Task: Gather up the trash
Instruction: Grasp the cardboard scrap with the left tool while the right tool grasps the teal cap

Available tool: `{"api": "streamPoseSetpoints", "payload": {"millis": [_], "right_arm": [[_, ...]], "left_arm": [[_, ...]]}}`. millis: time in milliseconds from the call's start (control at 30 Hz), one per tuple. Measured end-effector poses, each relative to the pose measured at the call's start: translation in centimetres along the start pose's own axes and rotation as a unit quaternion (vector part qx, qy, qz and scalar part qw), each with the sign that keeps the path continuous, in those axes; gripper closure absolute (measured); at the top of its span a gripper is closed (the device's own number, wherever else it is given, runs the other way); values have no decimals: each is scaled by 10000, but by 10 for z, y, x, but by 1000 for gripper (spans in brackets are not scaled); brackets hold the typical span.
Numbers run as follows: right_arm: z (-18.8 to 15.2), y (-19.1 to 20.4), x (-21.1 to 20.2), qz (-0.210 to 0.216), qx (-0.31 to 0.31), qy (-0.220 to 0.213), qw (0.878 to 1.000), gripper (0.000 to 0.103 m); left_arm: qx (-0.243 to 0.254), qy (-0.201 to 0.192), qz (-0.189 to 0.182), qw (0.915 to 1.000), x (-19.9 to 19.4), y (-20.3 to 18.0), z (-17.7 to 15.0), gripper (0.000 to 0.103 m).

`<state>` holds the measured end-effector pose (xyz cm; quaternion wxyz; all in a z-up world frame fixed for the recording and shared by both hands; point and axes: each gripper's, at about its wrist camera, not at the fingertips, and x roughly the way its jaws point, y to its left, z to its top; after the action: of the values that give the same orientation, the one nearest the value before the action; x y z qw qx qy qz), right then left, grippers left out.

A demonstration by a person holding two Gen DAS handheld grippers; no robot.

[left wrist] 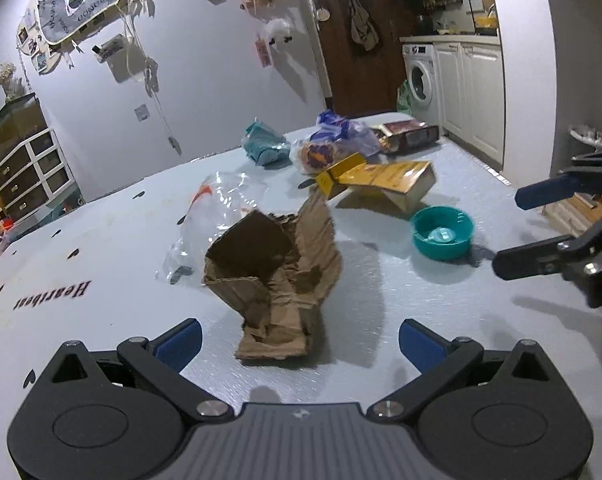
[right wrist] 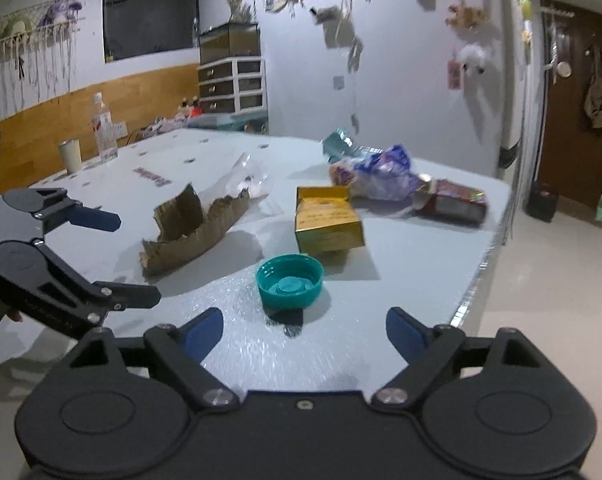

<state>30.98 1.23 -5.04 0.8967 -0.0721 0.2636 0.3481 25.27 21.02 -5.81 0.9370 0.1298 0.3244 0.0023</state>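
The pale surface point(left wrist: 381, 312) carries the trash. My left hand-held gripper point(left wrist: 300, 344) gapes wide before the torn cardboard point(left wrist: 273, 276); my right hand-held gripper point(right wrist: 304, 330) (also wide, nothing between its pads) faces the teal cap point(right wrist: 290, 286). Behind sit a yellow box point(right wrist: 328, 220) and wrappers point(right wrist: 377, 172).

The teal cap point(right wrist: 290, 283) sits on the table point(right wrist: 421, 248) with bare surface on its near side, nothing standing between it and the table edge. Just behind the cap the yellow box point(right wrist: 328, 220) blocks the way. Left of the cap lies torn cardboard point(right wrist: 197, 230), with a bare strip between them. Beyond the box, wrappers point(right wrist: 381, 174) crowd the far end.
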Motion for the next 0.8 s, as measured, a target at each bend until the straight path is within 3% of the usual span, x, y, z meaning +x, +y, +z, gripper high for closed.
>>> {"api": "streamPoseSetpoints", "payload": {"millis": [300,433,633,767,800], "right_arm": [[14,11,45,-176,-151,295,9993,21],[11,9,49,-274,-148,133,9994,22],[13,12,53,-242,-250,38,9994,37],[12,13,52,-268,-283,-30,9992,53],[11,14,52,-270,-306,-52,9992,53]], "left_arm": [[306,-75,197,9993,30,10,13,0],[399,-166,219,9988,37,9,20,0],[250,-228,153,9993,43,11,26,0],[55,-218,166,9996,48,15,26,11],[6,-217,198,9996,48,15,25,12]]}}
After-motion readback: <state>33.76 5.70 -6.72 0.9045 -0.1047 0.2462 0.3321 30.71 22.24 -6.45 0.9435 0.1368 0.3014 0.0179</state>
